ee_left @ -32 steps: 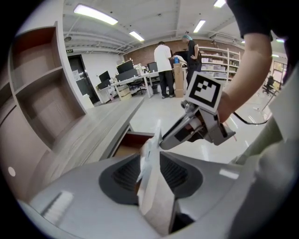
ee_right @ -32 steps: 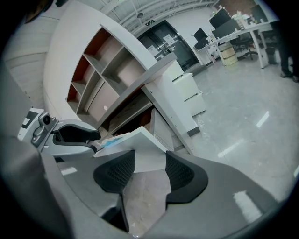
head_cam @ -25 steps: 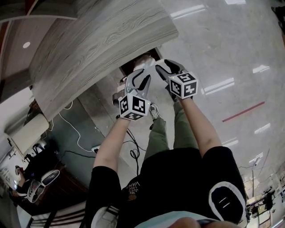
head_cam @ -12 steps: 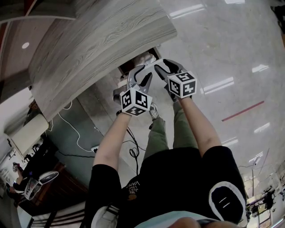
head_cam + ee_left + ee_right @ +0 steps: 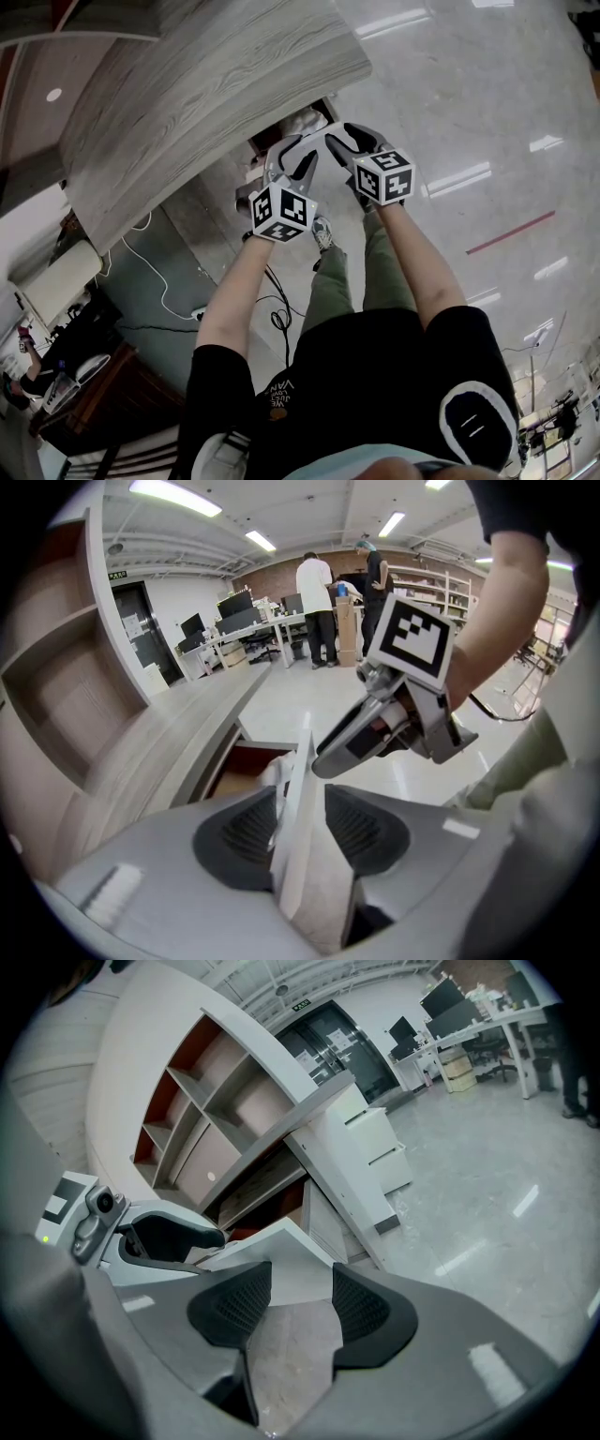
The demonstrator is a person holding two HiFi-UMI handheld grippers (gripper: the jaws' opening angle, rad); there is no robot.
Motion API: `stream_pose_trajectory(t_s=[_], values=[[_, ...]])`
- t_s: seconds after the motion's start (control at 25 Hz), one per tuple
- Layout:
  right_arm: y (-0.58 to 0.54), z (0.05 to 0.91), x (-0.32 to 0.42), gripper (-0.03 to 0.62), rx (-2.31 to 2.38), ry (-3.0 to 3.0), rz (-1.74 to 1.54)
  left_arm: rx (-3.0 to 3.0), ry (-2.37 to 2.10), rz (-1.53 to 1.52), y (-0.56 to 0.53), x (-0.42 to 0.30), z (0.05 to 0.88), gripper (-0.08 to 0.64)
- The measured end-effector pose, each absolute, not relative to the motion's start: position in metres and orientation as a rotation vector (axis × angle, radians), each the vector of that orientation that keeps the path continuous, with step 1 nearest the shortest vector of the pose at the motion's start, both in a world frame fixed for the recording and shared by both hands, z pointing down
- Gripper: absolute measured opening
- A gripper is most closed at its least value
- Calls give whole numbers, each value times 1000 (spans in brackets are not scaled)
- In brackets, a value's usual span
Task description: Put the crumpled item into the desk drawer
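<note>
The desk drawer [image 5: 277,139] stands pulled out under the grey wood desk top [image 5: 206,84]. A white crumpled item [image 5: 306,122] lies inside it and shows past the jaws in the left gripper view [image 5: 273,771]. My left gripper [image 5: 289,156] hangs over the drawer. Its jaws are opening, and the thin white edge of the drawer front [image 5: 298,817] stands between the pads without being pressed. My right gripper [image 5: 339,139] is beside it, open. The white drawer front [image 5: 272,1246] lies just beyond its fingertips [image 5: 342,1279].
A white drawer cabinet [image 5: 375,1157] and open shelving [image 5: 216,1119] stand along the desk. Cables [image 5: 277,319] run over the floor by the person's legs. People [image 5: 315,597] stand at far workstations. Glossy floor [image 5: 469,112] spreads to the right.
My left gripper has shifted a little up and toward the drawer. The right gripper has stayed where it was.
</note>
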State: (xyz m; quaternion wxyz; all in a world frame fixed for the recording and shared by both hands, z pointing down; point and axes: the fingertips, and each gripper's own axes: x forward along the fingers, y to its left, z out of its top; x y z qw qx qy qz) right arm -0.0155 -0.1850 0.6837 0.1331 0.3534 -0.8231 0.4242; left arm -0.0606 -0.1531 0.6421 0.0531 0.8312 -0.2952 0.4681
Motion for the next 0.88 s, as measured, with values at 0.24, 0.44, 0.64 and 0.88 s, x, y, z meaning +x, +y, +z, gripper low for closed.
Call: stream_pose_trajectory(t_s=[0.24,0.44,0.64,0.88], values=[[-184,670,-7,181,1057,-2390,1211,2551,-931,1378,-152,-64,631,170],[-181,649,-1,181,1101,-2405,1178,2586,-968,1334,-150,-66,615,170],[-178,617,7,178,1168,-2426,1114,2599,-1066,1223,-150,-73,587,169],[-165,575,15,71,1243,-2457,1013,2594,-1194,1057,-146,-83,549,160]])
